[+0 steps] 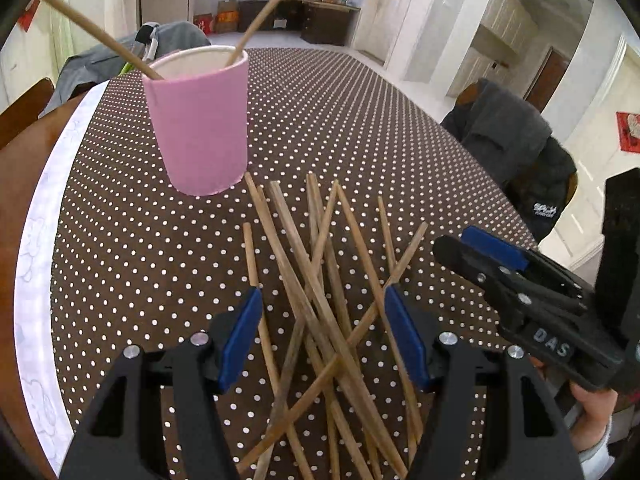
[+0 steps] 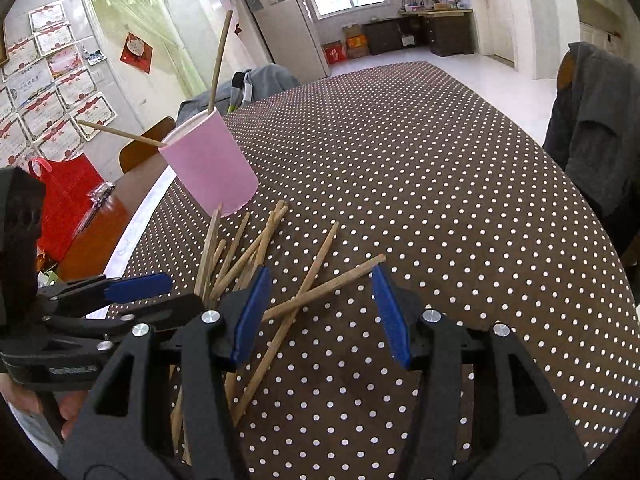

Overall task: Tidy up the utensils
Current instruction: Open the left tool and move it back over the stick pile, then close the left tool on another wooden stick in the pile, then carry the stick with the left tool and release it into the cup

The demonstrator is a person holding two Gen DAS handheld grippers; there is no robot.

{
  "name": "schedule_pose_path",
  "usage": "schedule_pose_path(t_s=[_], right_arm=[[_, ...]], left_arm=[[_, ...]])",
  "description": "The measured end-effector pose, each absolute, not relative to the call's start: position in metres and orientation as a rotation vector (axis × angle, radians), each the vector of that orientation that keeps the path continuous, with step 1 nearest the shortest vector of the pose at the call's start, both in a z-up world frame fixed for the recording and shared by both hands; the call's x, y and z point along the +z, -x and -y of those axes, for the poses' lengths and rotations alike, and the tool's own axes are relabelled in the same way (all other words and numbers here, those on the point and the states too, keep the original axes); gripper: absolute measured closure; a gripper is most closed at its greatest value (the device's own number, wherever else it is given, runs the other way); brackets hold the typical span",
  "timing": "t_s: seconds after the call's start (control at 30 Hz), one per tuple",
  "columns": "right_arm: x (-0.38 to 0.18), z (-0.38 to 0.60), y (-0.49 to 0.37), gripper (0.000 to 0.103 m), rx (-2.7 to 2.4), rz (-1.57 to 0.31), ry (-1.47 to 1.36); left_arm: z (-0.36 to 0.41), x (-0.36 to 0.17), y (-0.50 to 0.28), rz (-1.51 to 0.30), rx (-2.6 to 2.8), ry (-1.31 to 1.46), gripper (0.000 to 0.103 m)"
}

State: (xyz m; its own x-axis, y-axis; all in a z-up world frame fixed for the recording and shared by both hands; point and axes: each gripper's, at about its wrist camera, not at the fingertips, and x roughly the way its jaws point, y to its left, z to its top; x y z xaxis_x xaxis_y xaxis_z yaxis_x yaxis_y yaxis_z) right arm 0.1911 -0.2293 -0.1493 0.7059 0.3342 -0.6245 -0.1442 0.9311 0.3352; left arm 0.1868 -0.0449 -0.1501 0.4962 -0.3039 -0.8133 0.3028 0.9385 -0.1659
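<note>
A pink cup [image 1: 200,124] stands upright on the dotted tablecloth [image 1: 360,128], toward the left edge of the table, and it already holds two chopsticks [image 1: 264,16] that lean outward on opposite sides of the rim; I think it is there to collect all the sticks, so they stand together and do not lie about. The rest of the chopsticks lie in a loose pile [image 1: 328,288] on the cloth just in front of the cup, crossing one over another, so one stick is hard to take without disturbing its neighbours. I count about ten in the pile, but the crossing makes the number uncertain. The left gripper [image 1: 320,332] hangs over the middle of the pile with its blue pads [image 1: 240,340] spread apart on both sides of several sticks and pressing on nothing. The right gripper [image 2: 316,316] is just beside it, at the right end of the pile, also spread and empty, with two crossed sticks [image 2: 304,300] lying between its jaws. Both point down at the pile, probably so that each can take a stick. There are two grippers, one cup, and one hand [image 1: 592,404] seen partly under the right tool. Most of the work seems still to be done.
</note>
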Motion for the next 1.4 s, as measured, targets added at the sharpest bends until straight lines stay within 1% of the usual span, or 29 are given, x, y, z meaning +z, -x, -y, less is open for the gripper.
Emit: schedule_pose_path(t_s=[0.07,0.1,0.13,0.3,0.33,0.5,0.93,0.97,1.0,1.03,1.07,1.13,1.17,1.23,1.27,1.4], right_arm=[[-0.151,0.229,-0.191,0.050,0.278,-0.749,-0.273],[-0.150,0.228,-0.193,0.050,0.283,-0.751,-0.274],[-0.149,0.226,-0.194,0.050,0.287,-0.753,-0.273],[-0.147,0.218,-0.200,0.050,0.303,-0.764,-0.259],[-0.148,0.216,-0.201,0.050,0.305,-0.767,-0.257],[-0.149,0.207,-0.208,0.050,0.333,-0.798,-0.240],[-0.156,0.182,-0.231,0.051,0.373,-0.907,-0.167],[-0.157,0.181,-0.234,0.056,0.366,-0.915,-0.155],[-0.158,0.179,-0.236,0.066,0.361,-0.920,-0.145],[-0.159,0.178,-0.240,0.072,0.369,-0.940,-0.151],[-0.160,0.177,-0.243,0.073,0.383,-0.957,-0.158],[-0.162,0.172,-0.247,0.082,0.385,-0.974,-0.135],[-0.164,0.170,-0.248,0.091,0.388,-0.983,-0.130],[-0.165,0.170,-0.249,0.094,0.398,-0.985,-0.136],[-0.163,0.171,-0.248,0.097,0.401,-0.974,-0.141],[-0.146,0.181,-0.243,0.097,0.448,-0.912,-0.207]], left_arm=[[0.047,-0.154,-0.191,-0.999,-0.361,0.000,0.040],[0.047,-0.156,-0.193,-1.006,-0.353,0.001,0.048],[0.047,-0.158,-0.195,-1.021,-0.354,0.008,0.063],[0.045,-0.163,-0.205,-1.058,-0.356,0.034,0.086],[0.045,-0.165,-0.206,-1.062,-0.359,0.042,0.090],[0.038,-0.165,-0.207,-1.064,-0.363,0.077,0.096],[0.006,-0.143,-0.196,-0.998,-0.388,0.157,0.098],[0.004,-0.142,-0.195,-0.991,-0.384,0.161,0.098],[0.001,-0.139,-0.194,-0.983,-0.388,0.165,0.098],[-0.001,-0.137,-0.193,-0.975,-0.389,0.169,0.098],[-0.006,-0.135,-0.191,-0.967,-0.390,0.173,0.098],[-0.008,-0.130,-0.188,-0.953,-0.394,0.178,0.098],[-0.010,-0.127,-0.187,-0.946,-0.397,0.180,0.098],[-0.012,-0.121,-0.184,-0.933,-0.400,0.183,0.098],[-0.014,-0.116,-0.181,-0.925,-0.408,0.186,0.098],[-0.017,-0.096,-0.174,-0.881,-0.443,0.203,0.098]])
